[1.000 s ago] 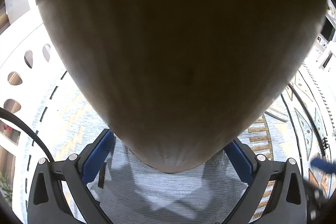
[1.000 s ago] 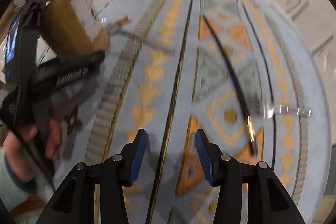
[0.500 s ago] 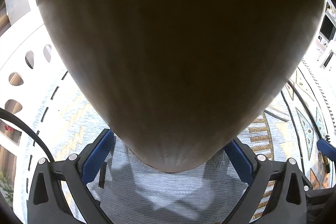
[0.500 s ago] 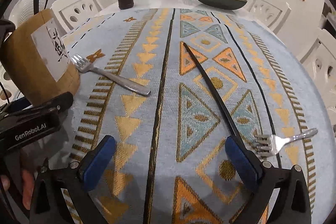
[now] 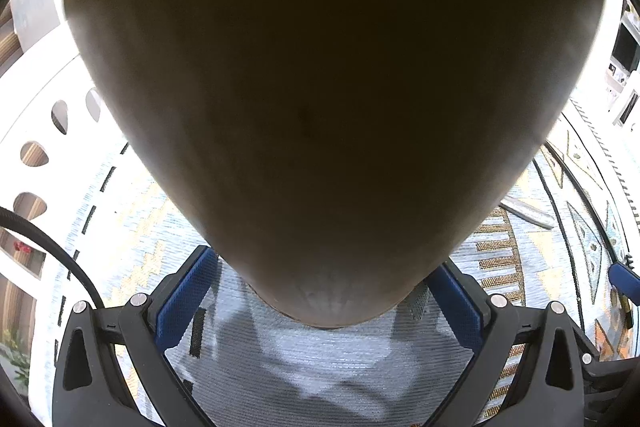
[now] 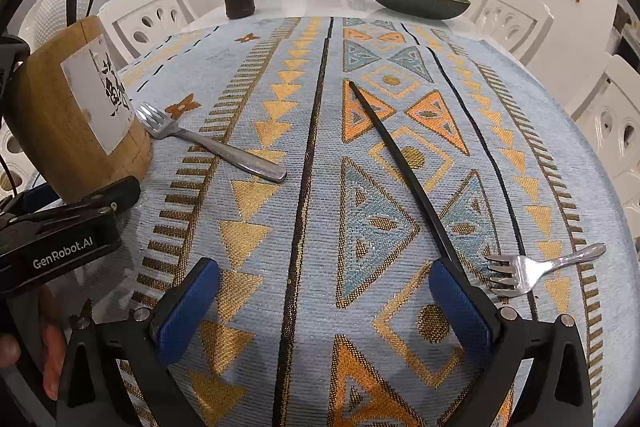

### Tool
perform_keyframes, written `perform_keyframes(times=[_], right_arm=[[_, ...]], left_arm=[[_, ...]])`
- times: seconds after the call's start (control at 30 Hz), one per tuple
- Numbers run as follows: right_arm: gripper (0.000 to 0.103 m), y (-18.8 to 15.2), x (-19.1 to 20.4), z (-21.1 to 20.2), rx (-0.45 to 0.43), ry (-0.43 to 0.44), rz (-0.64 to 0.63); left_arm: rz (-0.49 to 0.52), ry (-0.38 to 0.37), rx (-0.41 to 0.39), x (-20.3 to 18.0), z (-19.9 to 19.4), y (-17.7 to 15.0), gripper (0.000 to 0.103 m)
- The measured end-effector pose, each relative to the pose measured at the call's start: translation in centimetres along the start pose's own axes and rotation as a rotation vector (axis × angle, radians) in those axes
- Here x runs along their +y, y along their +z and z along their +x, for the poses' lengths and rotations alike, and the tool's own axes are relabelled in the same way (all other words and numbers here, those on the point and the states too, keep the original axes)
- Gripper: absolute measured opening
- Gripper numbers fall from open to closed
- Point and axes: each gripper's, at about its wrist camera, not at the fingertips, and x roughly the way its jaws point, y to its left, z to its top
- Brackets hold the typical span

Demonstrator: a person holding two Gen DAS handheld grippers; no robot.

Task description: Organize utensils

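Two forks are lying on the patterned tablecloth (image 6: 280, 131): one fork (image 6: 212, 147) by the left edge, touching the wooden holder (image 6: 72, 123), the other fork (image 6: 532, 267) near the right edge beside a black chopstick (image 6: 400, 163). Right gripper (image 6: 324, 307) is hovering spread wide, empty. Left gripper (image 5: 320, 291) is clamping the holder.

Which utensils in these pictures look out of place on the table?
Two forks and a black chopstick lie loose on the patterned cloth, pointing different ways, not in the wooden holder. The left gripper grips that holder; the right gripper is open and empty.
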Motion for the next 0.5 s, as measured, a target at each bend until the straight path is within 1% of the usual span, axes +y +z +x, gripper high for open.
perform_keyframes(times=[0.27,0.4,0.5], right_arm=[[0.103,0.02,0.00,0.01,0.000,0.000,0.000],[0.103,0.02,0.00,0.00,0.001,0.000,0.000],[0.103,0.03,-0.01,0.02,0.001,0.000,0.000]], left_arm=[[0.000,-0.001,0.000,-0.17,-0.03,-0.12,0.103],[0.001,-0.025,0.001,-0.09,-0.03,-0.17,0.103],[0.002,-0.029,0.001,0.11,0.21,-0.24,0.103]])
